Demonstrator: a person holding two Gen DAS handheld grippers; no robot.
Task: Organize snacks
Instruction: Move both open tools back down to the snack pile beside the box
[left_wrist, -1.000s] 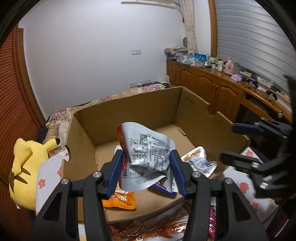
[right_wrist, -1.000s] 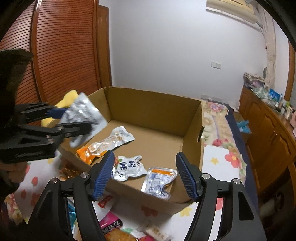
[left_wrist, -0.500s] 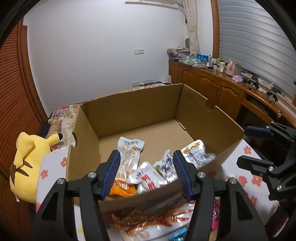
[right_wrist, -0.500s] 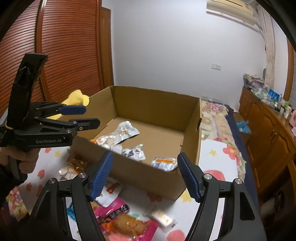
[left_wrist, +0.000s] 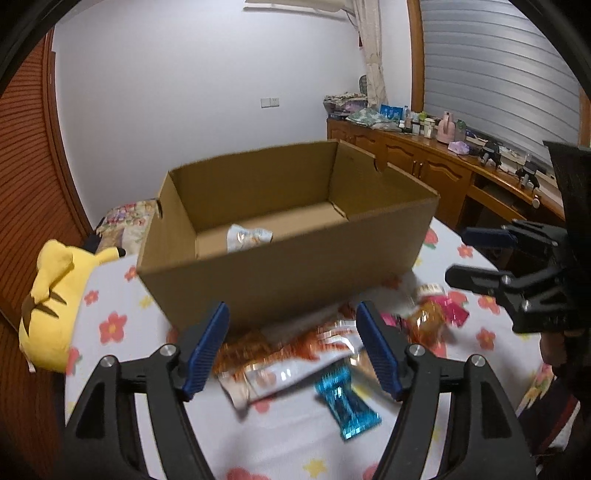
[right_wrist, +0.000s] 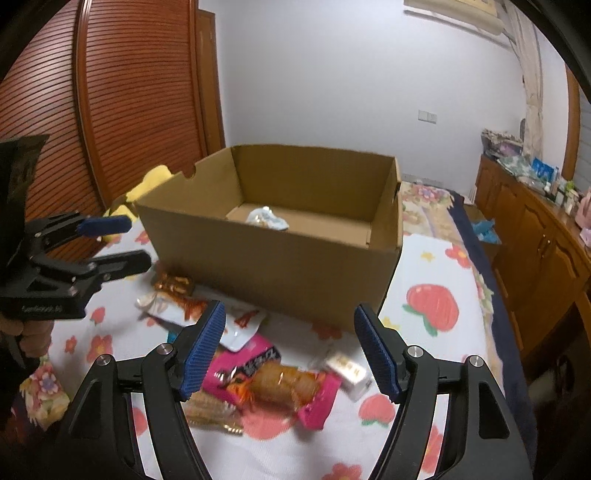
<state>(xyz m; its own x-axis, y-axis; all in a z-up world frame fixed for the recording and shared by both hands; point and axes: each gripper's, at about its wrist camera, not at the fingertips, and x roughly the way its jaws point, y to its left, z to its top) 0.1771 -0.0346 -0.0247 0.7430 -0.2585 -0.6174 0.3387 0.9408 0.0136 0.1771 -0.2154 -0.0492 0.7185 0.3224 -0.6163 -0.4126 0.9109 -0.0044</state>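
An open cardboard box (left_wrist: 288, 273) (right_wrist: 280, 269) stands on the flowered cloth with a silver snack packet (left_wrist: 248, 237) (right_wrist: 266, 218) showing inside. My left gripper (left_wrist: 293, 345) is open and empty, low in front of the box, above an orange-and-white packet (left_wrist: 295, 360) and a blue wrapped snack (left_wrist: 345, 402). My right gripper (right_wrist: 290, 349) is open and empty, above a pink packet (right_wrist: 284, 382) and a small white packet (right_wrist: 349, 371). Each gripper shows in the other's view: the right one (left_wrist: 480, 258), the left one (right_wrist: 118, 242).
A yellow plush toy (left_wrist: 55, 295) lies left of the box. More loose snacks (right_wrist: 173, 286) lie along the box's front. A wooden cabinet (left_wrist: 443, 166) with clutter runs along the right. A slatted wooden door (right_wrist: 122, 110) is behind on the left.
The left gripper let a silver packet go into the box, then opened. Both grippers pulled back and down from the box toward the loose snacks in front of it.
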